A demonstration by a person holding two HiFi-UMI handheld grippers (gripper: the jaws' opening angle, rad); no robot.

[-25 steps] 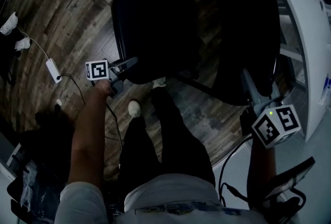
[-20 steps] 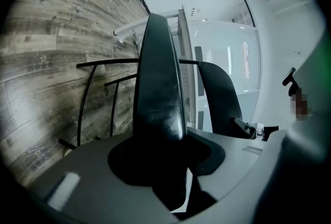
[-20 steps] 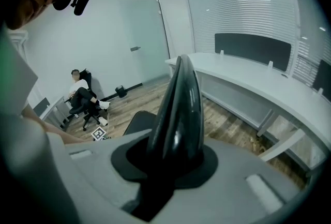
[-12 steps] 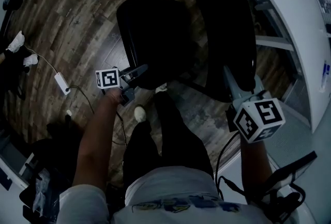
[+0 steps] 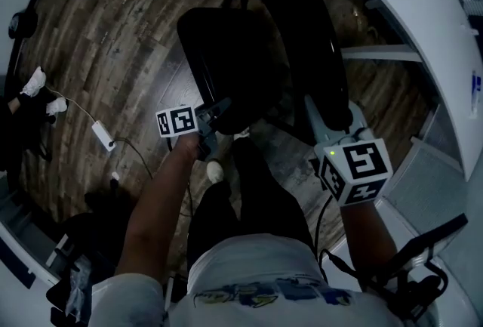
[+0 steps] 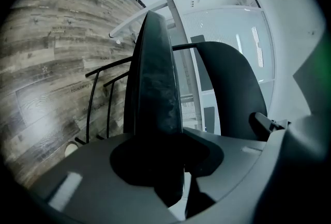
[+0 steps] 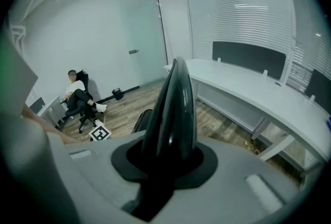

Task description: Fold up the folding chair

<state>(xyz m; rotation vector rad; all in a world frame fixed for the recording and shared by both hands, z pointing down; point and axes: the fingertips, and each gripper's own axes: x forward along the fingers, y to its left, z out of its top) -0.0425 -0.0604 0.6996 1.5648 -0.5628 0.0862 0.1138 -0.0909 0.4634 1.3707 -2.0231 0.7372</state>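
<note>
Here seat [image 5: 234,53] tilted front-up toward backrest [image 5: 302,31]; left tongs [image 5: 219,108] clamp seat, right tongs [image 5: 312,105] backrest

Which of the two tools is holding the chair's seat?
The left tool clamps the seat at its near edge; the right tool is clamped on the backrest instead.

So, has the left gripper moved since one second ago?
Yes. The left gripper, clamped on the seat edge, has moved away from the white adapter on the floor, toward the backrest.

wood-plank floor [image 5: 98,38] under folding chair [image 5: 241,61] and white adapter [image 5: 101,136]
</note>
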